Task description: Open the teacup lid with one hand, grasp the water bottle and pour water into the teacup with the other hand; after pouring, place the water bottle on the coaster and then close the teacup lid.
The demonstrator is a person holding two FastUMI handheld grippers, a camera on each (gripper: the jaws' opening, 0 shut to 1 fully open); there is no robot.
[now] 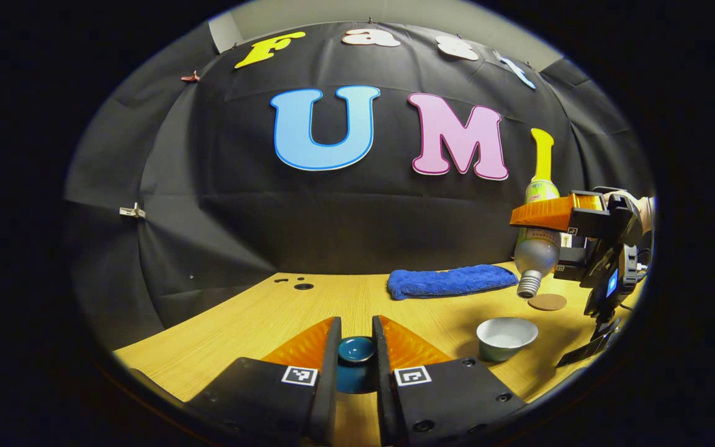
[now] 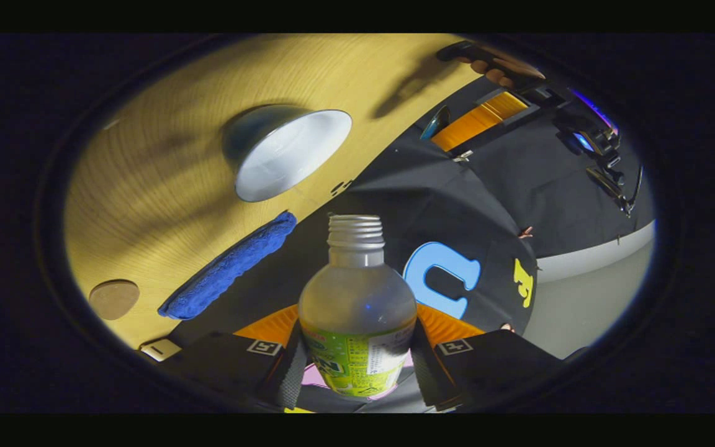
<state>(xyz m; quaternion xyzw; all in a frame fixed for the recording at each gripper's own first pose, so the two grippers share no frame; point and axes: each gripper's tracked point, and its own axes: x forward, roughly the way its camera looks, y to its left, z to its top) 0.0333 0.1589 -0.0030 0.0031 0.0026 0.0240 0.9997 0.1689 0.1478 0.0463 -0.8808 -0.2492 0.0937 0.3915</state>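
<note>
While one teacup (image 1: pixel 506 337) stands uncovered on the desk (image 1: pixel 258 323), the right gripper (image 2: pixel 357 366) has its jaws clamped on one water bottle (image 2: pixel 357 310), upended, its neck above and just beyond the cup. The left gripper (image 1: pixel 356 363) pinches one blue lid (image 1: pixel 356 349) between its jaws. One coaster (image 1: pixel 547 302) and one blue cloth (image 1: pixel 450 280) lie beyond the cup.

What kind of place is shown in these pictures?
Probably a recording booth for household-task demonstrations, not a real kitchen: black cloth wall, a wooden table with a teacup, coaster and blue towel laid out.
</note>
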